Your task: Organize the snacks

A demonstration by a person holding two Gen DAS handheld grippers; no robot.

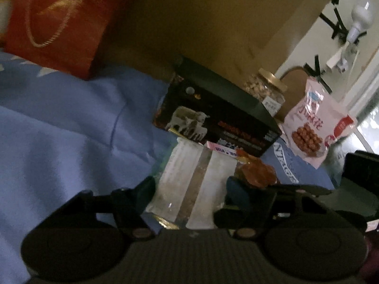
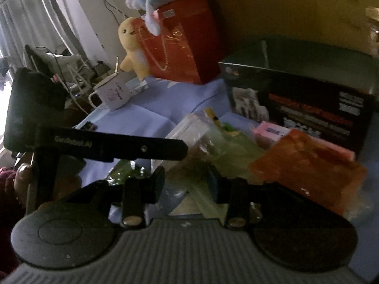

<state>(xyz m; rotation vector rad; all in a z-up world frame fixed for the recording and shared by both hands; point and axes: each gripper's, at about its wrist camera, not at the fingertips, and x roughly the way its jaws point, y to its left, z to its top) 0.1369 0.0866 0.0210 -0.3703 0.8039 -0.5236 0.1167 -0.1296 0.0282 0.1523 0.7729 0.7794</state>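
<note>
In the left wrist view my left gripper (image 1: 189, 187) is closed around a clear plastic snack packet (image 1: 189, 177) with a brown strip down its middle, held above the blue cloth (image 1: 59, 130). An orange snack packet (image 1: 257, 172) sits just past its right finger. In the right wrist view my right gripper (image 2: 187, 182) has its jaws apart around a green and clear snack bag (image 2: 213, 151); whether the pads touch it is unclear. An orange packet (image 2: 308, 168) and a pink box (image 2: 272, 132) lie to the right. The left gripper's black body (image 2: 106, 146) crosses in front.
A black box with white cows (image 1: 218, 113) (image 2: 303, 99) stands behind the snacks. A nut jar (image 1: 265, 90) and a pink cookie bag (image 1: 312, 123) are at the right. A red gift bag (image 2: 184, 40), a yellow plush (image 2: 132, 45) and a white mug (image 2: 113, 92) stand at the back.
</note>
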